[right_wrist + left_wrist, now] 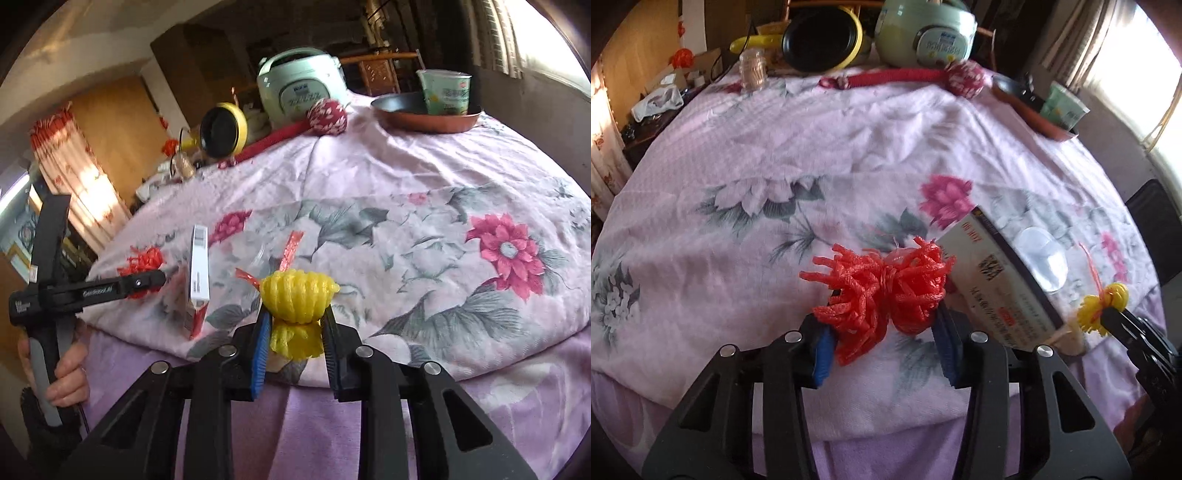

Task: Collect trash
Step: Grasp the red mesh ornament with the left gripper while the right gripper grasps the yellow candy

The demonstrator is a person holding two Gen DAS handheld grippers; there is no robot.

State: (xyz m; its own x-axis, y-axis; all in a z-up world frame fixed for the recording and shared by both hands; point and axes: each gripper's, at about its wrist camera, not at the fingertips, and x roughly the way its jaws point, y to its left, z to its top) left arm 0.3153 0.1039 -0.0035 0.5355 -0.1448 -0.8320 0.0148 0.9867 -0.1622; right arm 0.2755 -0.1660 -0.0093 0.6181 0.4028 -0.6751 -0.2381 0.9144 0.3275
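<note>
Pink floral cloth (pixel 820 155) covering table. Left gripper (pixel 882 332) pinching red foam-net bundle (pixel 882 284) near front edge, blue pads (pixel 822 352) pressing both sides. Right gripper (pixel 295 325) pinching yellow foam-net bundle (pixel 297 297) just beside white cardboard box (pixel 199 266). Clear plastic lid (pixel 1043 258) lying behind box. Pale green rice cooker (pixel 299 86) sitting at far edge.

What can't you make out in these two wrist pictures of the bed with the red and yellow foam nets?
- Left wrist view: the red foam net covers the left gripper fingertips, so pad contact is unclear.
- Left wrist view: print on the white box is blurred, unreadable.
- Right wrist view: the yellow foam net hides what lies under it.
- Right wrist view: the person's hand is cut off by the frame edge.
</note>
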